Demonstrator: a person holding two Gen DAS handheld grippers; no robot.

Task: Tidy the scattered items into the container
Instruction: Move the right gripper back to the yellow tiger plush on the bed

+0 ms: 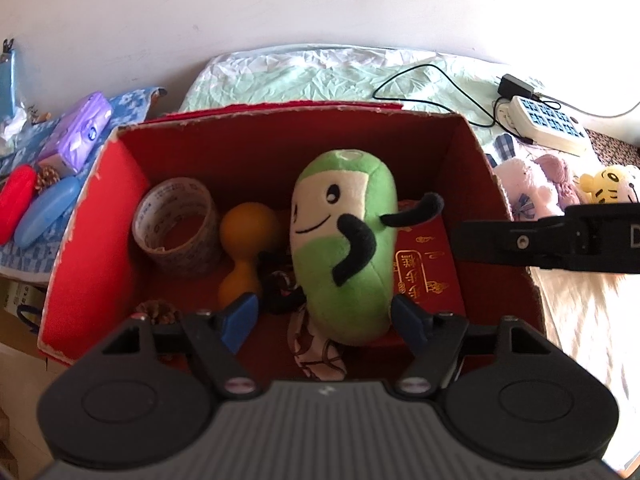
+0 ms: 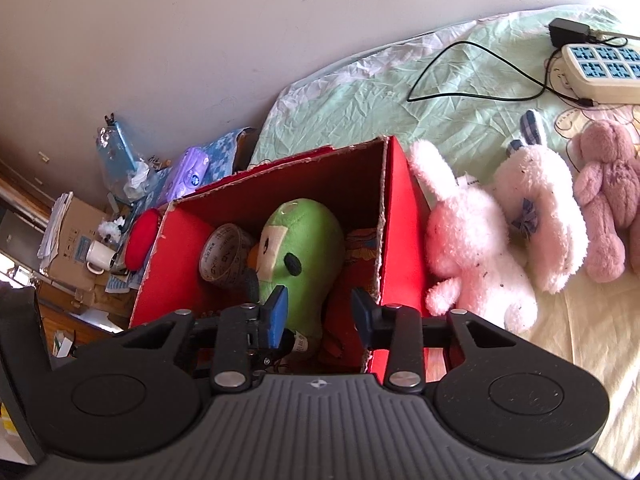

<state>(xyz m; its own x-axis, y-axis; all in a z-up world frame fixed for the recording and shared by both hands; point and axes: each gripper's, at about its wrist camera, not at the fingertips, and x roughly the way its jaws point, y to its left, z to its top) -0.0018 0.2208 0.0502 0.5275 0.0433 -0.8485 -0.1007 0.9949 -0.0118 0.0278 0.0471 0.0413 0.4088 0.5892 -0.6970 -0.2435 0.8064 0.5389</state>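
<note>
Bunny point(image 2: 476, 236) lies on the bed beside the box point(image 2: 400, 216), right of my spread, empty right claw point(image 2: 320, 312), the nearer one.

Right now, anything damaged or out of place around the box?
Yes. The red box has a torn, frayed rim. The white plush rabbit and pink plush bear lie outside it on the bed.

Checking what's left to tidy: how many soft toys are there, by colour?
Green toy: 1
White bunnies: 2
Pink bear: 1
Yellow tiger: 1
Total: 5
</note>
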